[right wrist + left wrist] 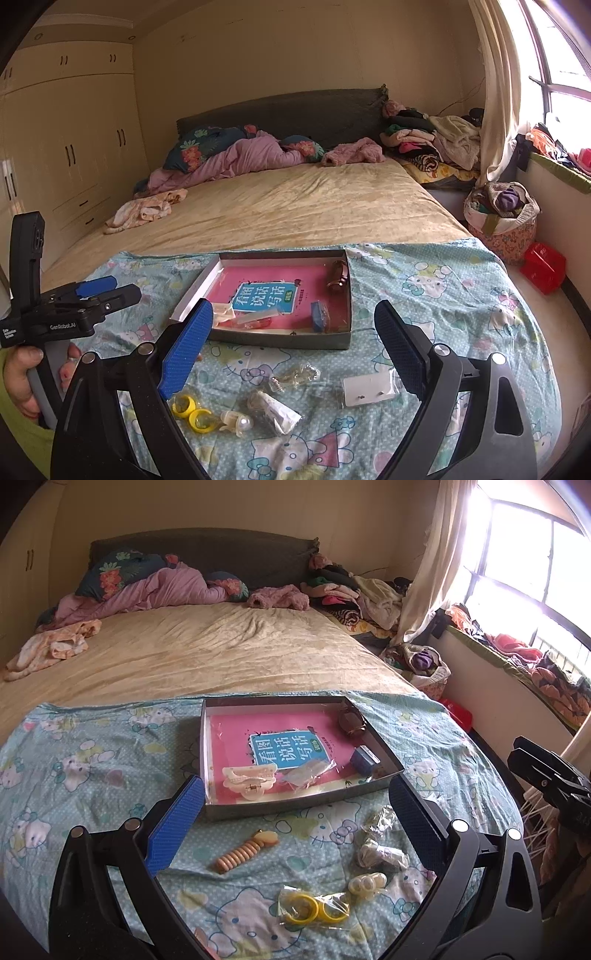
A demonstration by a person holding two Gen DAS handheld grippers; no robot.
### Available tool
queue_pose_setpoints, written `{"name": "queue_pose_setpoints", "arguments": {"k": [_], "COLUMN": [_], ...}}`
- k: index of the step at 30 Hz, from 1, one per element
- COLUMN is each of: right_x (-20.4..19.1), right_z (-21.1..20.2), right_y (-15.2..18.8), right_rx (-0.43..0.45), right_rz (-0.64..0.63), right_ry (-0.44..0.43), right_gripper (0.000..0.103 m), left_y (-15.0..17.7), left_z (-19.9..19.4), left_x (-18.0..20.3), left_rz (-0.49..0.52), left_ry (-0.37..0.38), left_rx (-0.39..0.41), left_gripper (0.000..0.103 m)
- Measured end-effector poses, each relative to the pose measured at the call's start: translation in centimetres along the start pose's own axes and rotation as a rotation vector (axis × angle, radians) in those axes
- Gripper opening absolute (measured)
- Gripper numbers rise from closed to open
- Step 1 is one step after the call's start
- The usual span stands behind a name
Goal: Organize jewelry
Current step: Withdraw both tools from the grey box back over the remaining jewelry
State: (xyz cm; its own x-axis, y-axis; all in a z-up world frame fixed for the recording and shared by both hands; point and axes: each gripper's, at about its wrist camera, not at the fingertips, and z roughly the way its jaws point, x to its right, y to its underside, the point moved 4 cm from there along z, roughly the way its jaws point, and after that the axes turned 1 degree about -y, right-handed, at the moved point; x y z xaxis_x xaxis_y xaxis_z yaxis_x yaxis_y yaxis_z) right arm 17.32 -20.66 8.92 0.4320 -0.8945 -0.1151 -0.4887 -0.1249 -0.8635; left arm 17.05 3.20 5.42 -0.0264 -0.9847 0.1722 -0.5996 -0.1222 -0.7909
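A shallow grey box (pixel 295 806) (pixel 280 338) with a pink book as its floor lies on a Hello Kitty cloth (pixel 74 775). In it are a cream hair claw (pixel 249 779), a clear packet (pixel 308 771), a blue item (pixel 364 760) and a brown item (pixel 351 722). In front lie a wooden bead bracelet (pixel 245 851), bagged yellow hoops (pixel 314 910) (pixel 192 411), pearl earrings (pixel 367 882) (pixel 236 421), clear packets (pixel 380 849) (pixel 275 406) and an earring card (pixel 369 387). My left gripper (pixel 295 834) and right gripper (pixel 295 354) are both open and empty above them.
The cloth lies on a bed (pixel 295 206) with bedding and clothes piled at the head. A wardrobe (pixel 66 147) stands left. A laundry basket (pixel 502 218) and red box (pixel 543 266) sit on the floor right, under a window.
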Motion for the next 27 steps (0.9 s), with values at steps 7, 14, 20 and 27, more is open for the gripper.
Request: {"name": "queue_pose_setpoints", "arguments": {"k": [7, 14, 20, 27], "right_x": [-0.4, -0.9, -1.0, -1.0], "right_z": [-0.3, -0.2, 0.1, 0.7], "right_y": [1.4, 3.0, 4.3, 5.9], "right_rx": [-0.027, -0.061, -0.086, -0.126], "right_rz": [-0.019, -0.042, -0.056, -0.068], "right_ry": [-0.009, -0.015, -0.013, -0.013], "right_gripper": [0.089, 0.089, 0.089, 0.089], "left_y": [1.7, 4.1, 5.8, 7.3], "left_z": [-0.6, -0.5, 0.0, 0.3], "left_x": [-0.1, -0.2, -0.4, -0.3], "left_rz": [0.031, 0.042, 0.042, 0.062], "left_ry": [-0.011, -0.012, -0.018, -0.025], "left_rx": [-0.021, -0.062, -0.103, -0.139], "left_gripper": [0.093, 0.093, 0.093, 0.093]}}
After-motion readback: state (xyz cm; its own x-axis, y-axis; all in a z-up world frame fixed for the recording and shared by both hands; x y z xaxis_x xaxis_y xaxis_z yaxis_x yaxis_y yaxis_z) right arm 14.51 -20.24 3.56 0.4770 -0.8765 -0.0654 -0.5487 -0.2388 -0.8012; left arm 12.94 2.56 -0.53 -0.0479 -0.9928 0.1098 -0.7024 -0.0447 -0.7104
